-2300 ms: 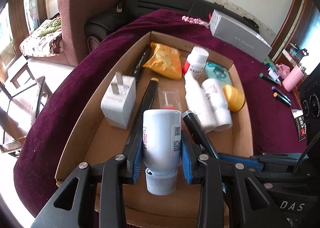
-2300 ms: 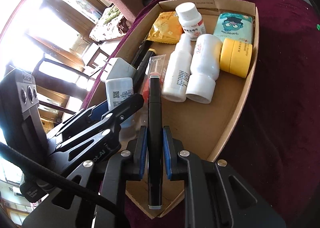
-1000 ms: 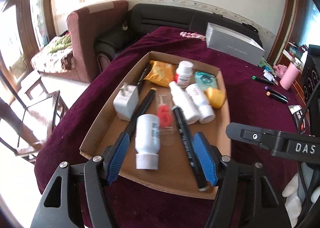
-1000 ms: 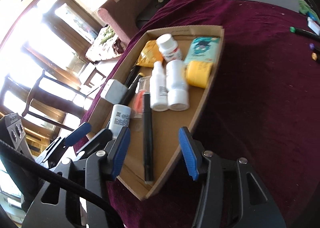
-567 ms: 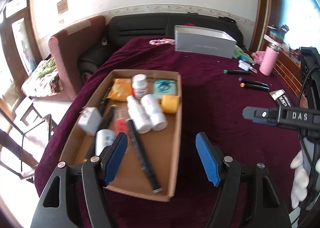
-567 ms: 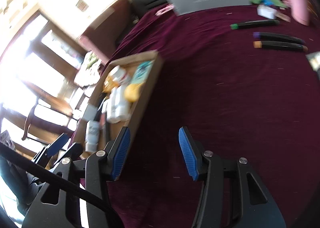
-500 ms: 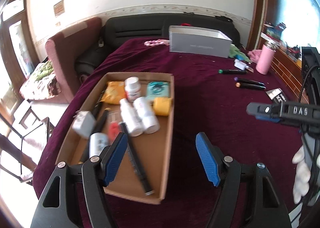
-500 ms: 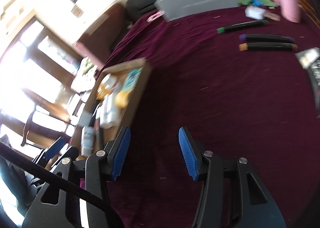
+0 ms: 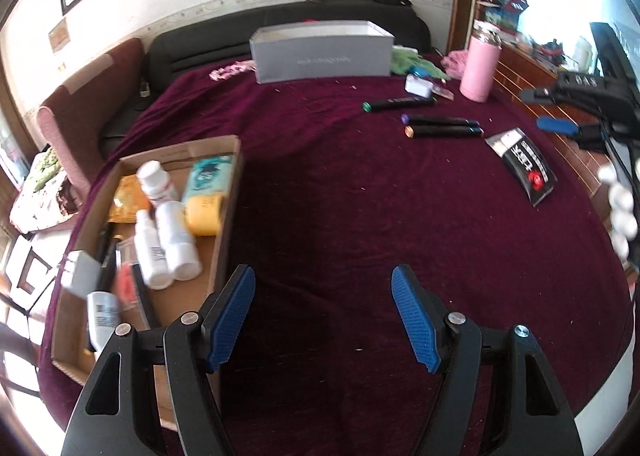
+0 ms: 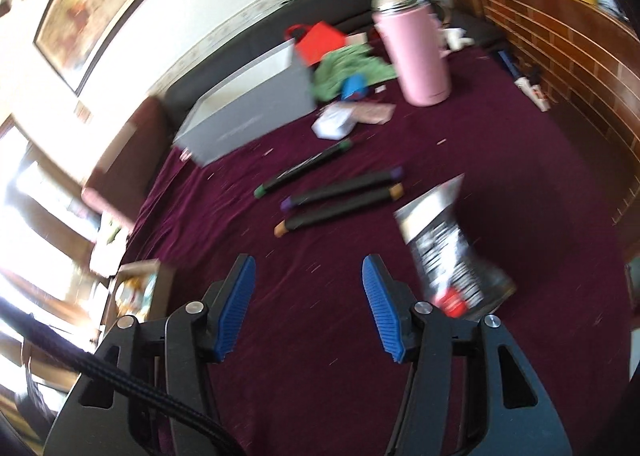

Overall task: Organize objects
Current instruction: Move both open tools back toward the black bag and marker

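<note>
maroon velvet cloth covers the tabletop (image 9: pixel 328 191), and both claws hang over bare stretches of it, holding nothing. the left claw (image 9: pixel 323 320) has its blue pads wide apart; the right claw (image 10: pixel 308 306) is spread apart too.

in the left wrist view a shallow cardboard tray (image 9: pixel 230 211) sits at the left edge of the tabletop, just left of the left claw. inside it lie a white pill bottle (image 9: pixel 156 183) at the far end, a teal packet (image 9: pixel 210 175) beside it, an orange-yellow pouch (image 9: pixel 126 199) to the left, a yellow jar (image 9: pixel 204 209) on its side, two white bottles (image 9: pixel 166 248) lying side by side, a white charger block (image 9: pixel 80 274), a black marker (image 9: pixel 144 300) and a labelled white bottle (image 9: pixel 102 314) at the near end. this part is blurred.

far right on the cloth, well apart from the tray, three markers lie loose: a green-capped marker (image 10: pixel 304 169) farthest, then a purple-capped marker (image 10: pixel 342 187) and an orange-capped marker (image 10: pixel 336 209) close together. a black and silver sachet (image 10: pixel 448 248) lies just right of the right claw's right pad. a pink flask (image 10: pixel 416 51) stands upright at the far right, and a grey box (image 10: pixel 248 115) rests at the far edge, with a green cloth (image 10: pixel 348 67) between them.
</note>
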The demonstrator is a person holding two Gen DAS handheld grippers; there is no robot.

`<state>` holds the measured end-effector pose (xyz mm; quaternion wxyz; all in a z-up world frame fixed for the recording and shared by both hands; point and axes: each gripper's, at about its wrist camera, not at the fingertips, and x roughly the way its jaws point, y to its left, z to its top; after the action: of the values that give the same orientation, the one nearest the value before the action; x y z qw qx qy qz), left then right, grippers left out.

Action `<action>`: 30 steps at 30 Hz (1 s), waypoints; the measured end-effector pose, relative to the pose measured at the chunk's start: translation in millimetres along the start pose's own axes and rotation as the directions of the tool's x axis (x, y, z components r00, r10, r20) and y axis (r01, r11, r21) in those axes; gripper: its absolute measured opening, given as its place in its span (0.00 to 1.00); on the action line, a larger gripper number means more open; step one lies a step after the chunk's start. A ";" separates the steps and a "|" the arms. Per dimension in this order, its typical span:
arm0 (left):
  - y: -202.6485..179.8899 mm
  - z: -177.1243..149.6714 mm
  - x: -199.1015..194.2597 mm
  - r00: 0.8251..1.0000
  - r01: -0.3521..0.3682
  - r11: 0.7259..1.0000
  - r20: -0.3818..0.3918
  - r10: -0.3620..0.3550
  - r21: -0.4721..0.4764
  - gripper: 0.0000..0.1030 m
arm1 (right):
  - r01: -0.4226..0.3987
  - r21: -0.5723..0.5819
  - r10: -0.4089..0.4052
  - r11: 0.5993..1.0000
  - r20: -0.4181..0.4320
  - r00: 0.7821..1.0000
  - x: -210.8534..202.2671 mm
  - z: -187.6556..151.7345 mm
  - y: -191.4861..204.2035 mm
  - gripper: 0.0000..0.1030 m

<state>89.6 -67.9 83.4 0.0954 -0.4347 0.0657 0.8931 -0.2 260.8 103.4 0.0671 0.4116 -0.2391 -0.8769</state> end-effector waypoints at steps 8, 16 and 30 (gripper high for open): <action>-6.9 0.6 20.0 0.998 0.030 0.999 -0.052 -0.030 -0.013 0.63 | -0.079 0.053 0.082 0.995 -0.060 0.995 50.3 29.9 -25.0 0.53; 0.9 -3.6 28.0 0.996 0.023 0.999 -0.080 -0.026 -0.032 0.63 | -0.072 0.037 0.077 0.997 -0.167 0.983 122.3 53.6 -9.2 0.53; 8.0 -6.4 32.8 0.994 0.046 0.997 -0.095 -0.052 -0.062 0.63 | 0.064 -0.082 -0.087 0.995 -0.316 0.945 172.7 47.2 10.2 0.64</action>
<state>72.9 -73.3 53.9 0.1010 -0.4813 0.0328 0.8701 -149.2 214.8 14.9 0.0855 0.5541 -0.1778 -0.8087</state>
